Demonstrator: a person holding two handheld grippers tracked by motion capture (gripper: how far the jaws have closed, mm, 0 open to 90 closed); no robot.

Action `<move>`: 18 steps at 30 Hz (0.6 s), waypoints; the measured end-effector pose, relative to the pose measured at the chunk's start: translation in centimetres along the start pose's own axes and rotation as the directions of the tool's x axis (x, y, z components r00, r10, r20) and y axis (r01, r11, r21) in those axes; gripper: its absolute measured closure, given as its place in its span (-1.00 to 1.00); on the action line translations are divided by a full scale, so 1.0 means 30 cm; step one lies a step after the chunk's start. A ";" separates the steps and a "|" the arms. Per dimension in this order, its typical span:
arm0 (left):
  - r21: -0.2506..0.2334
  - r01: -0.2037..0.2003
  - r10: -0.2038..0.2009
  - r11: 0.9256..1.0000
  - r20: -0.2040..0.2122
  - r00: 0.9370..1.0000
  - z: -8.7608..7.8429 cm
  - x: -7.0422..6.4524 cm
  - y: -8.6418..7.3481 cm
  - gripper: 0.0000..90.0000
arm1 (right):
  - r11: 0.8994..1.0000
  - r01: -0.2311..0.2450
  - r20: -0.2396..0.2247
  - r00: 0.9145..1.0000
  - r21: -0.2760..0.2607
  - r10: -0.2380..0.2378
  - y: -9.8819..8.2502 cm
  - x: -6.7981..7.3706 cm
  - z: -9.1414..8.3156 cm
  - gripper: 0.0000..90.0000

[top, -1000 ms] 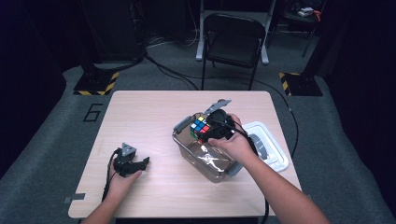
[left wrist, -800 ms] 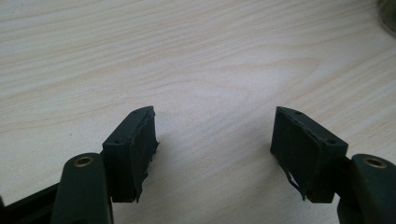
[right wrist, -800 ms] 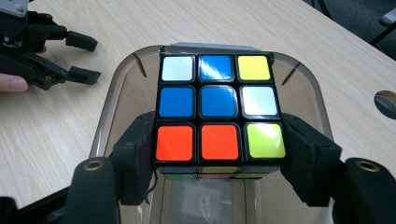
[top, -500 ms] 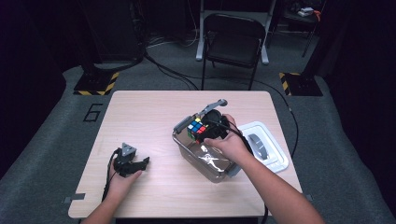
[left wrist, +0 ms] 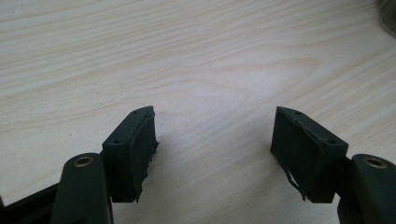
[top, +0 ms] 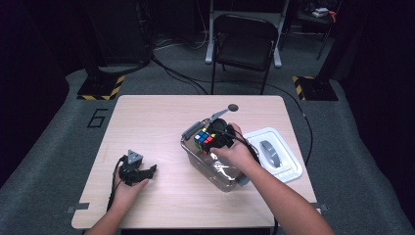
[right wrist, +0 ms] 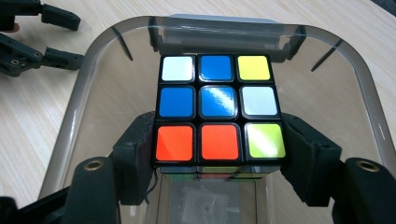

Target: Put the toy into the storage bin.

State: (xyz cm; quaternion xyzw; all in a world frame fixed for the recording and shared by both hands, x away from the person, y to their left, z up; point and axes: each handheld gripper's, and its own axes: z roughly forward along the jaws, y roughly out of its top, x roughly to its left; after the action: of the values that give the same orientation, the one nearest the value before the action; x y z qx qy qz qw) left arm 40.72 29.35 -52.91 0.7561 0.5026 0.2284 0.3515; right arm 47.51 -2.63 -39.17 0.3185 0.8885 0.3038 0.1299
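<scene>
One puzzle cube [right wrist: 219, 109], clamped in my right gripper [right wrist: 219, 163], inside the rim of the clear bin [right wrist: 79, 112]. My left gripper [left wrist: 215, 140], jaws apart and empty, lies well left of that bin.

My right hand [top: 235, 152] covers most of my right gripper [top: 215, 142] and the near part of the clear container [top: 195, 159] in the high view. The Rubik's cube [right wrist: 219, 109] hides the container floor beneath it. The label inside the container [right wrist: 201, 205] is too blurred to read.
</scene>
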 end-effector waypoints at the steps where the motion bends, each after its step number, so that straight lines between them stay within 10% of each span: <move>1: 0.000 0.000 0.000 1.000 0.000 1.000 0.000 0.000 0.000 -0.32 | 1.000 -0.002 0.001 1.000 0.000 0.002 0.001 -0.002 0.003 -0.24; 18: 0.000 0.000 0.000 1.000 0.000 1.000 0.000 0.000 0.000 -0.32 | 0.999 -0.015 0.012 1.000 0.041 0.014 0.001 -0.015 0.069 -0.24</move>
State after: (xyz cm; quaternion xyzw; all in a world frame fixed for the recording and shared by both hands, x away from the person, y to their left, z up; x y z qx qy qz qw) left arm 40.72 29.35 -52.91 0.7562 0.5025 0.2284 0.3515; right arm 48.75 -1.95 -40.76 0.3292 0.8916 0.2844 0.1261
